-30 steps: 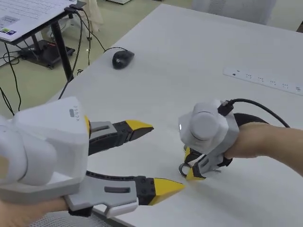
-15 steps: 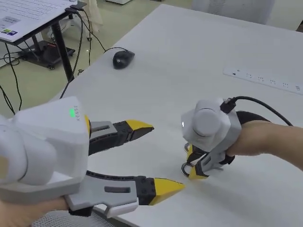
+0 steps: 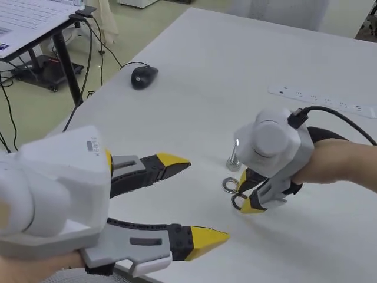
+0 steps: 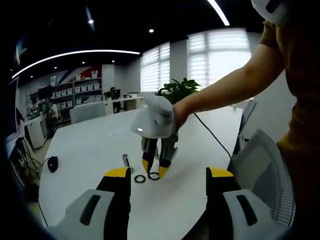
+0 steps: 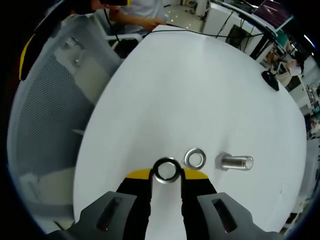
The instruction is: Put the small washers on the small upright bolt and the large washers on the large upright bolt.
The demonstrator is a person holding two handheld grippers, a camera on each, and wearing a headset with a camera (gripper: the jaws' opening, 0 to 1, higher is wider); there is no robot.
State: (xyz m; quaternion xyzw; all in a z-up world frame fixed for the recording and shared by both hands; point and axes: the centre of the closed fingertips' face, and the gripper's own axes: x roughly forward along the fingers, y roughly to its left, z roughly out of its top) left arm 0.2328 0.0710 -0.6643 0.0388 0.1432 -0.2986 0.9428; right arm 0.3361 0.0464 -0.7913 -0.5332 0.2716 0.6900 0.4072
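We are pinching a thin, slick steel washer point(image 5: 176, 175) by its rim between the narrow yellow tips of the right tongs point(image 5: 167, 174), so it could be twisting out or springing away across the smooth white table point(image 5: 200, 90). A second ring point(image 5: 187, 159) is lying flat just beside it, near the short, shiny upright bolt point(image 5: 234, 162), which a careless swing could be toppling; the left tongs point(image 3: 206, 198) are hanging open, empty.
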